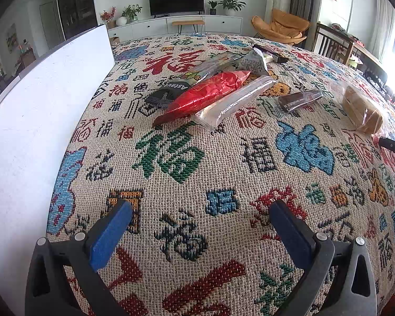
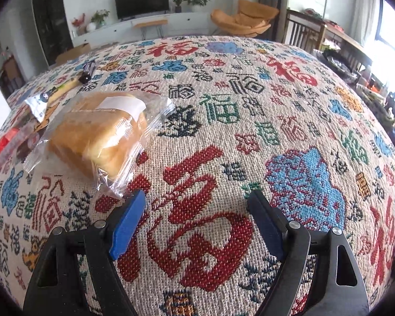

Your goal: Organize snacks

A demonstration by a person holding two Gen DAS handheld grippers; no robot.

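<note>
Snacks are lying on the patterned cloth (image 1: pixel 187 158). I am holding my left claw (image 1: pixel 200 210) spread, gripping nothing, short of the red packet (image 1: pixel 205 93). The bagged bread (image 2: pixel 100 137) is sitting well right of that packet; my right claw (image 2: pixel 197 202), also spread, is hovering just beside the bread.
</note>
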